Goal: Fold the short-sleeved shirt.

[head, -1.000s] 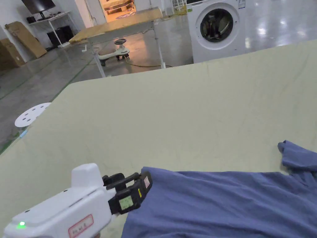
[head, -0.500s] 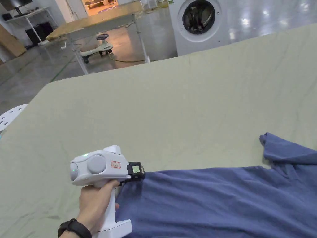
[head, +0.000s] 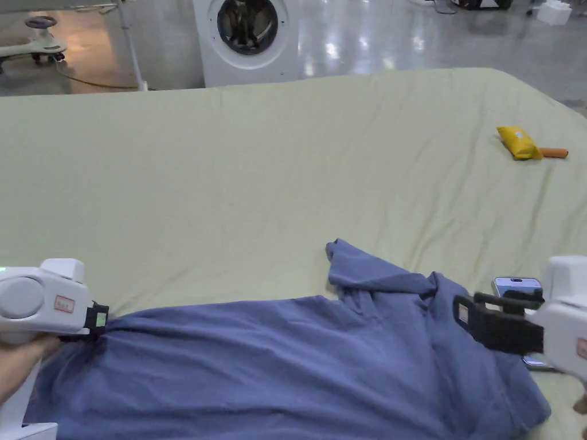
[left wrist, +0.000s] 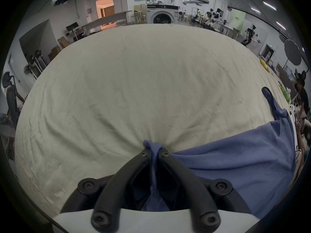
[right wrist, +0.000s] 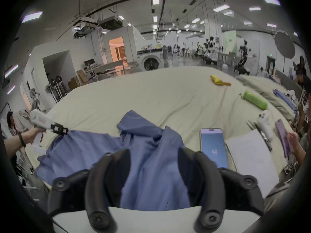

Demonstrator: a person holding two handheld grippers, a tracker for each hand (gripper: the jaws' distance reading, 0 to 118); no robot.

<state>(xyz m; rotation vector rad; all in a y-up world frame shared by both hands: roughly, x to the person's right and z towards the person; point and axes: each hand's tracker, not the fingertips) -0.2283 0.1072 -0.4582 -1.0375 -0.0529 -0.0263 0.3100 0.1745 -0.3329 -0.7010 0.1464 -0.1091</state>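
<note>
Phone and yellow packet on pale sheet

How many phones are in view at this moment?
2. One phone lies face up on the sheet, right of the blue shirt. A second phone is held in a person's hand at the far right. Others may be hidden.

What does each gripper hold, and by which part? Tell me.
The left gripper is shut on a bunched edge of the blue shirt. The right gripper is open above the shirt, holding nothing.
</note>
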